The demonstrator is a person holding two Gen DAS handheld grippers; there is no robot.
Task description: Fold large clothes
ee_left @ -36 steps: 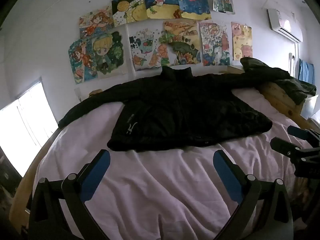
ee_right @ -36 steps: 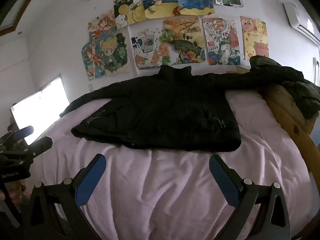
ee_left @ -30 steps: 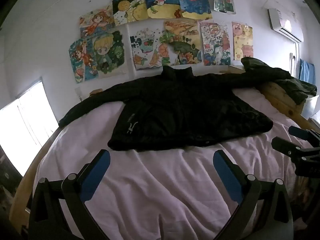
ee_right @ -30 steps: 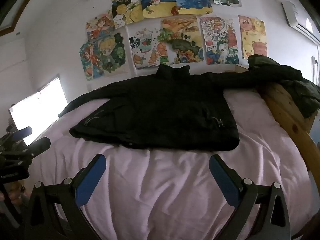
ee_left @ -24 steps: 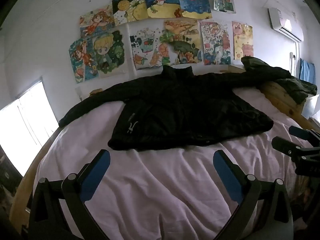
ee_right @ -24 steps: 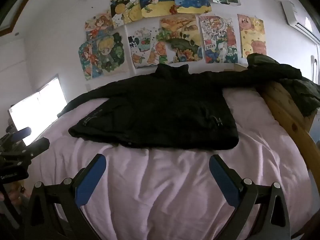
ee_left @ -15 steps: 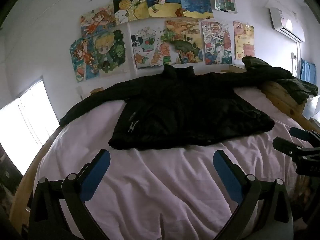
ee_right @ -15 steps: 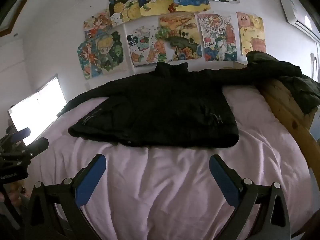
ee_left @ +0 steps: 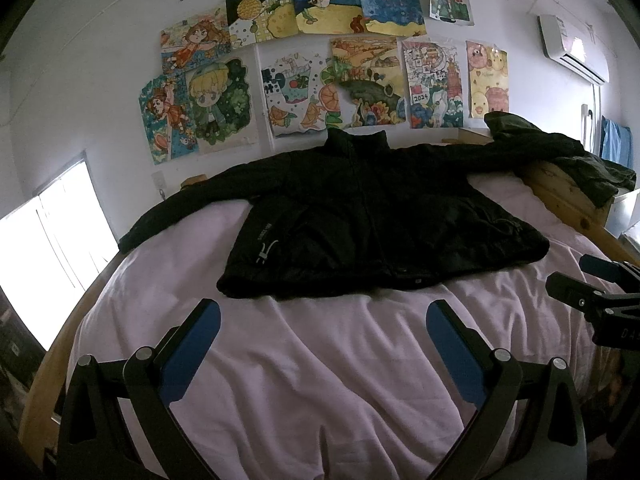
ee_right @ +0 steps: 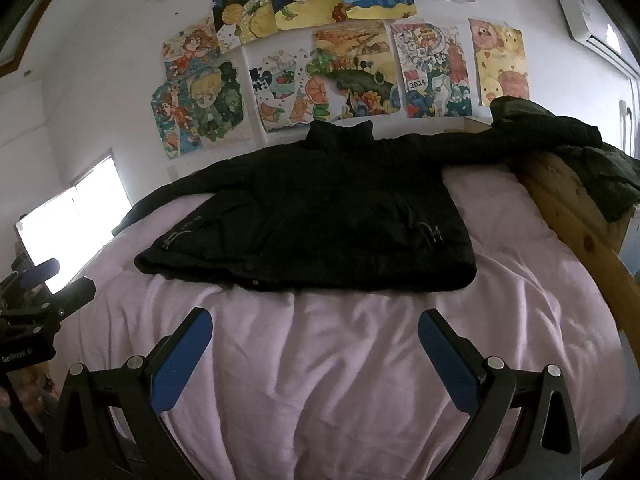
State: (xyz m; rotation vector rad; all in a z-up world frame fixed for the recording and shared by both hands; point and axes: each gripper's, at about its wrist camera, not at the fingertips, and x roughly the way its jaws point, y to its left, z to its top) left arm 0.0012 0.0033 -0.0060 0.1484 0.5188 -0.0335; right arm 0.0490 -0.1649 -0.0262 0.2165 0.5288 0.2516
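Observation:
A black jacket (ee_left: 372, 220) (ee_right: 320, 216) lies flat and face up on the pink bed sheet (ee_left: 320, 360) (ee_right: 320, 360), collar towards the wall and both sleeves spread out sideways. My left gripper (ee_left: 323, 316) hangs open above the sheet, short of the jacket's hem, with nothing between its blue pads. My right gripper (ee_right: 315, 322) is open too, over the sheet in front of the hem. Each gripper shows at the edge of the other's view: the right gripper (ee_left: 592, 288), the left gripper (ee_right: 44, 288).
A wooden bed frame (ee_right: 572, 216) runs along the right side, with a dark garment (ee_right: 600, 160) heaped on it. Colourful drawings (ee_left: 320, 60) cover the wall behind. A bright window (ee_left: 48, 248) is at the left, an air conditioner (ee_left: 572, 48) at the upper right.
Both grippers have drifted slightly, so the jacket sits a little lower in each view. They stay open and nothing has been touched.

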